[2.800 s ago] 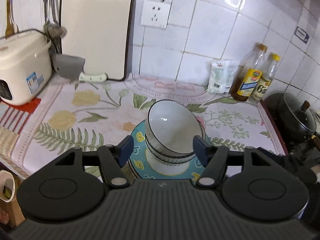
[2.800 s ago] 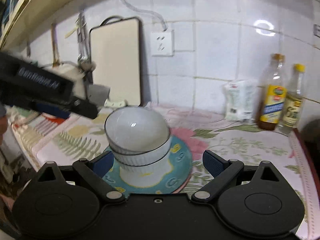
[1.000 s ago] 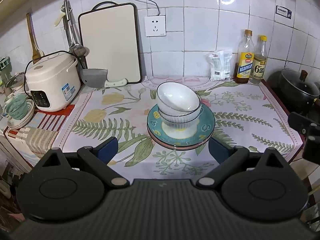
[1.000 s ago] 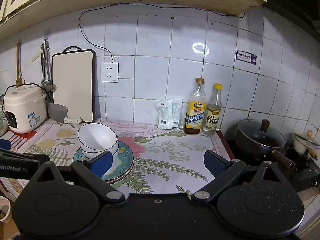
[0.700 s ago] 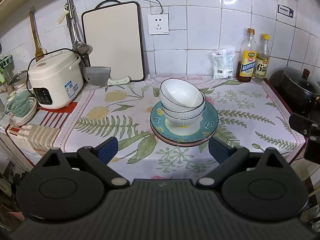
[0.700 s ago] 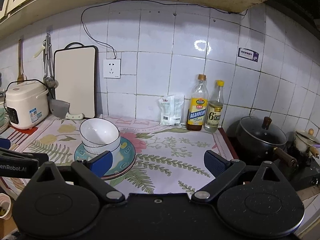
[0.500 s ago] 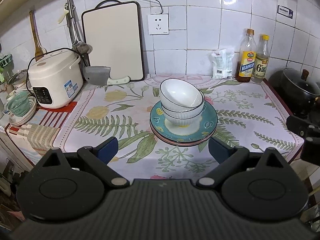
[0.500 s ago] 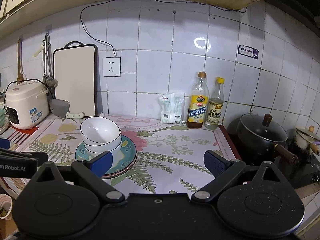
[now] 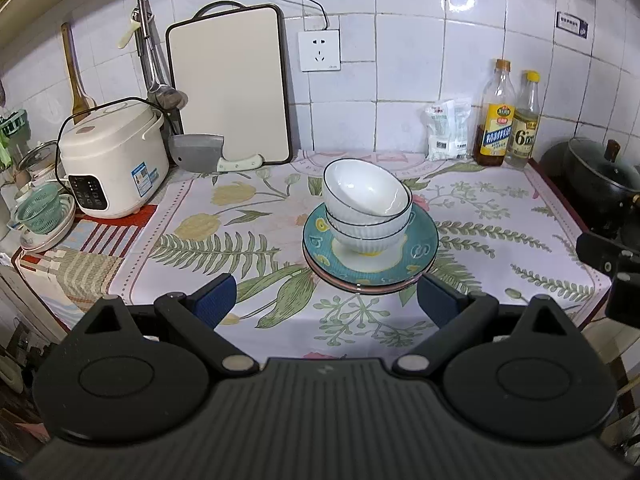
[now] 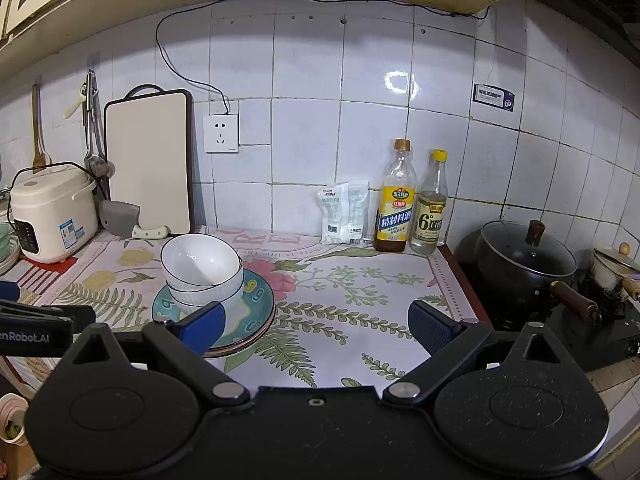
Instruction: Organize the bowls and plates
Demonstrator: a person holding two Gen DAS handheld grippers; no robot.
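So the counter is wearing a floral plastic tablecloth [image 9: 248, 216] with ferns and yellow tulips, and the white-tiled wall [image 10: 304, 136] is running behind it. Sitting near the middle of the cloth is the stack: two white ribbed ceramic bowls [image 9: 366, 210] nesting on a teal patterned plate [image 9: 420, 246], which is itself lying on a pink-rimmed plate [image 9: 352, 286]. The top bowl is tilting, its mouth leaning toward 11 o'clock.

The left gripper [image 9: 326, 300] is hanging back off the counter's near edge, its blue pads spread wide with nothing between them; the stack is sitting at its 12 o'clock. The right gripper [image 10: 316, 326] is likewise gaping and empty, with the stack over at its 10 o'clock, partly hiding behind its left pad.

Around the room: a cream rice cooker [image 9: 112, 160] is standing at 10 o'clock in the left view, a cream cutting board [image 9: 230, 96] is leaning on the wall with a steel cleaver [image 9: 204, 154] at its foot, two clear sauce bottles [image 10: 412, 204] are standing at the back, and a black lidded pot [image 10: 524, 264] is sitting on the stove at 3 o'clock.
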